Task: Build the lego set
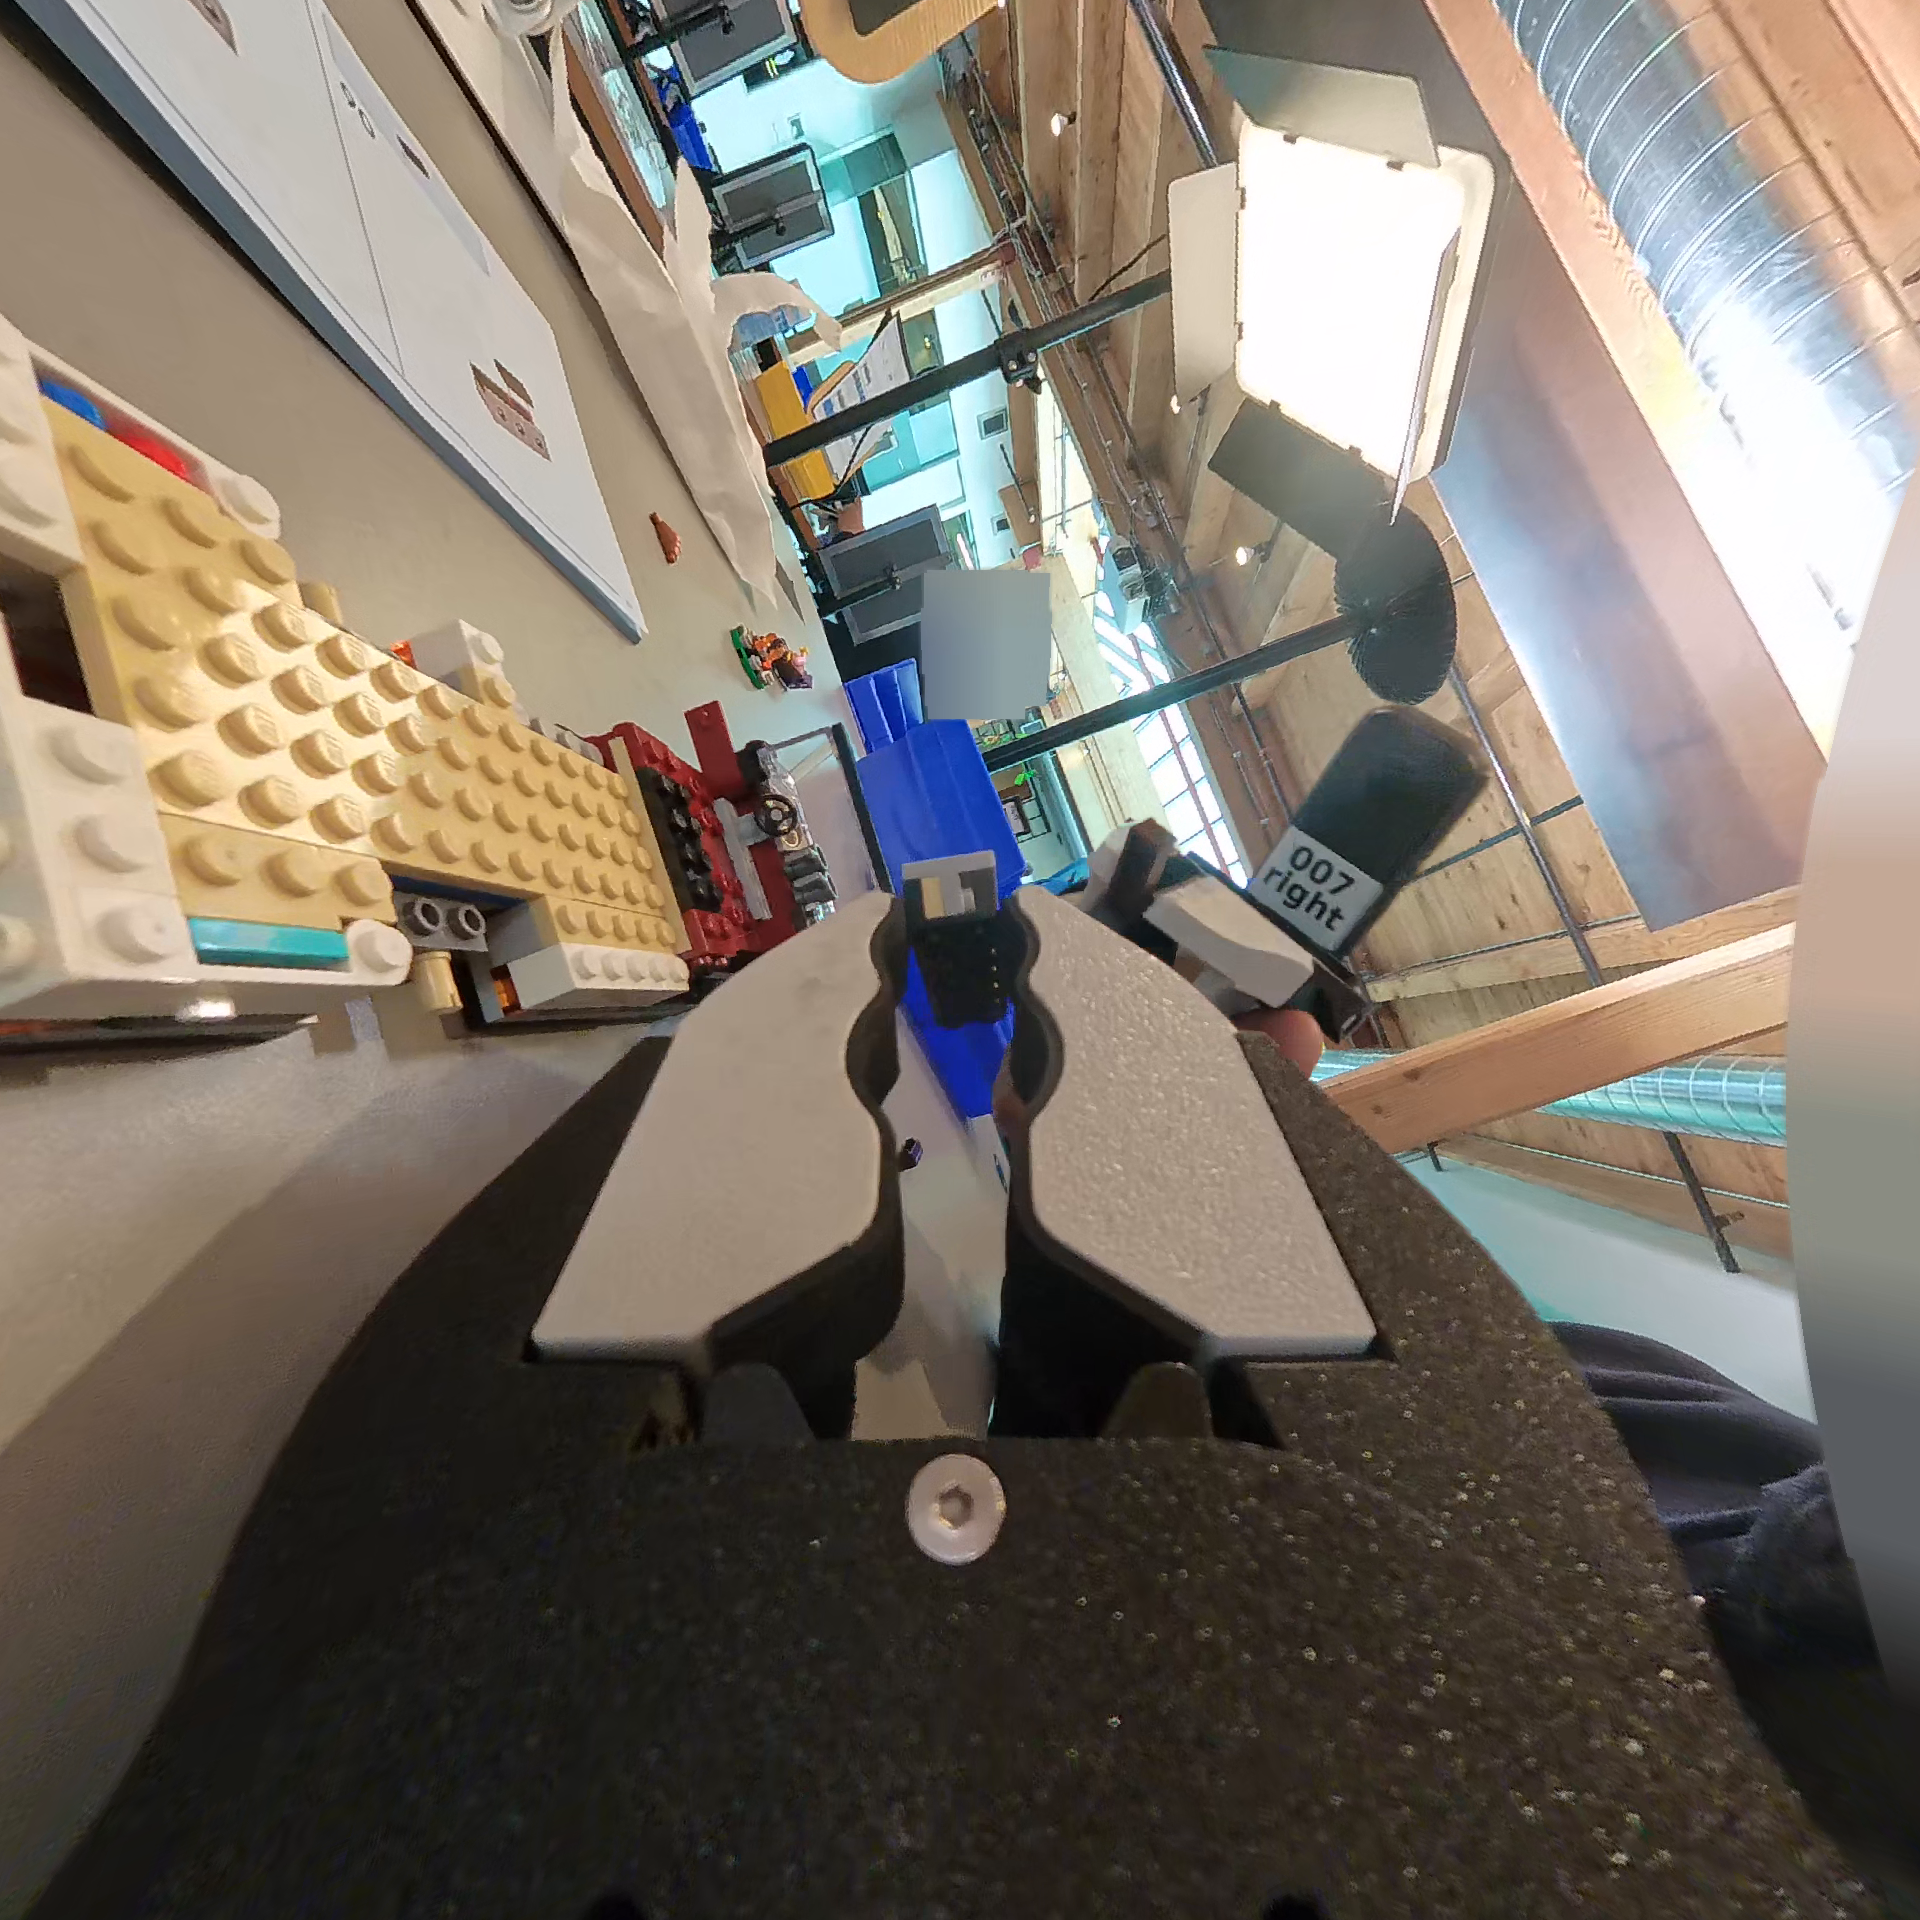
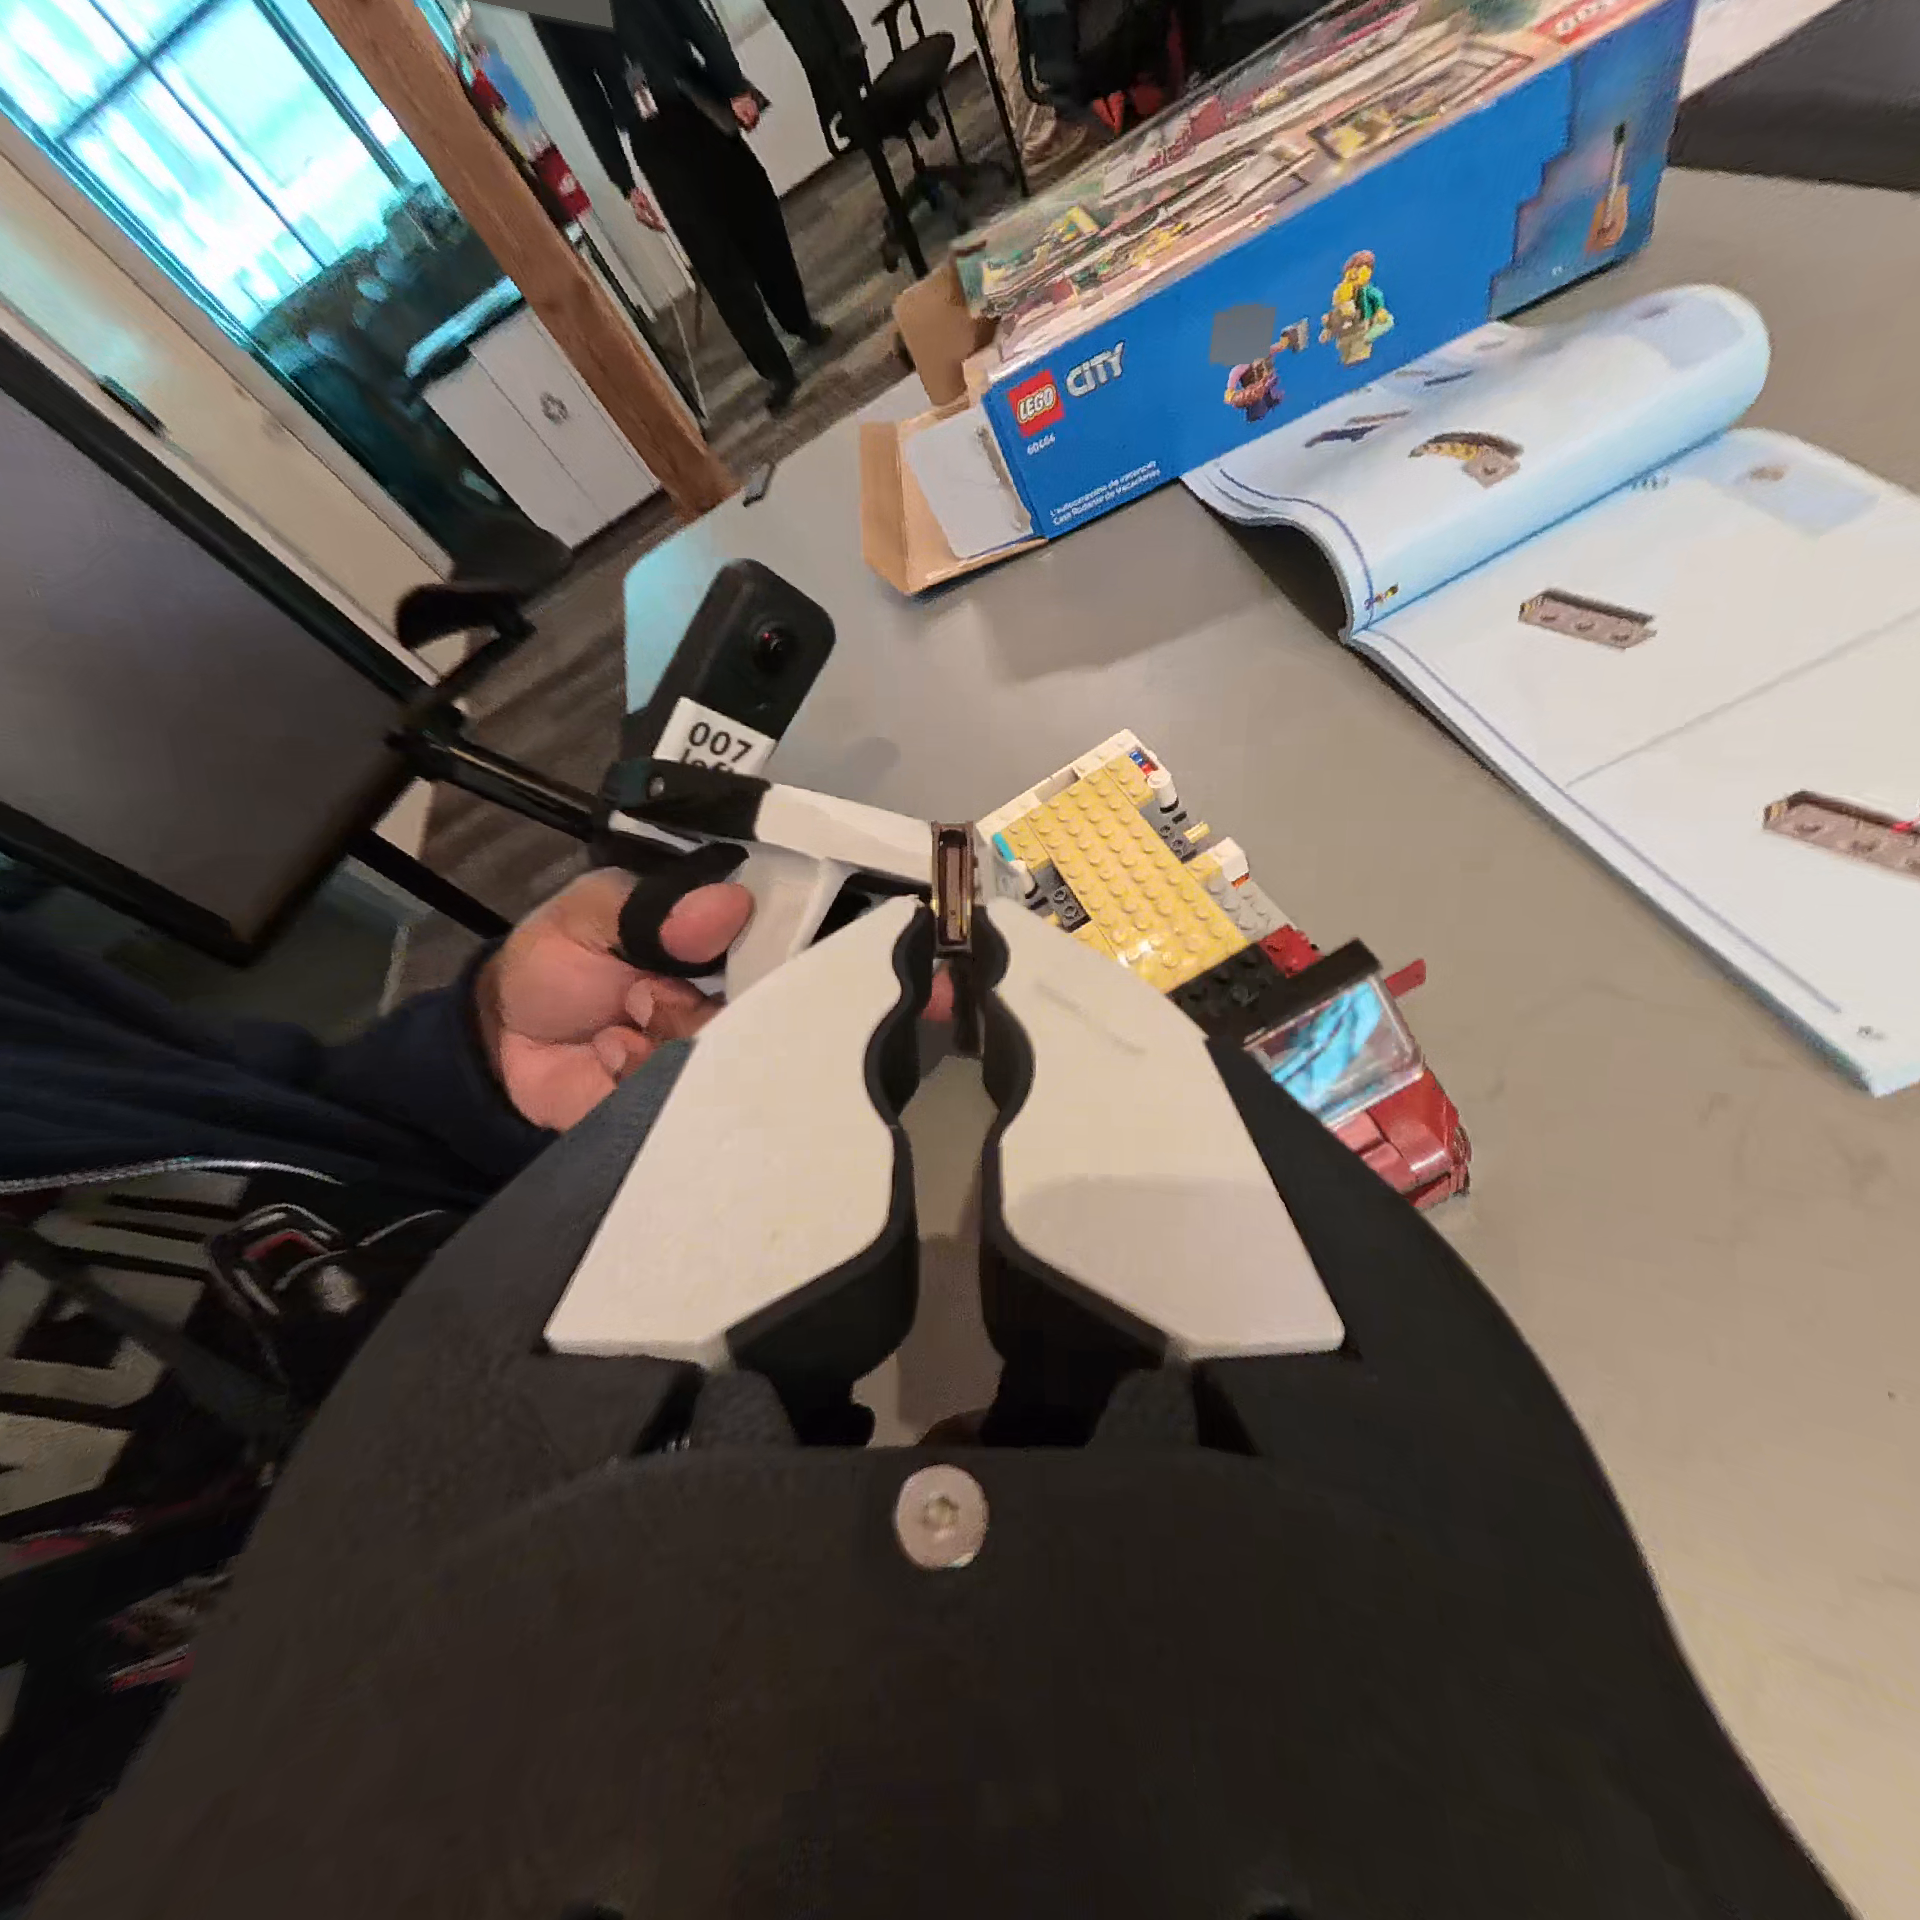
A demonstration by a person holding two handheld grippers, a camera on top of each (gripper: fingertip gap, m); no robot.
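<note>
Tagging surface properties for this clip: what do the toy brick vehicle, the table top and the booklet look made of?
Toy brick vehicle: moulded hard plastic, semi-glossy; studs catch highlights, and the windscreen is clear plastic that reflects.
Table top: smooth matte grey, likely laminate or painted board; no grain shows, so uncertain.
Booklet: printed paper, slight sheen; its pages curl up near the blue cardboard box.

Bare grey table [image 2: 1558, 1351] lies open near and right of the brick vehicle [image 2: 1143, 894]; the open booklet [image 2: 1662, 665] and blue box [image 2: 1299, 312] block the far right.

One box [image 2: 1299, 301], one booklet [image 2: 1621, 644]
</note>
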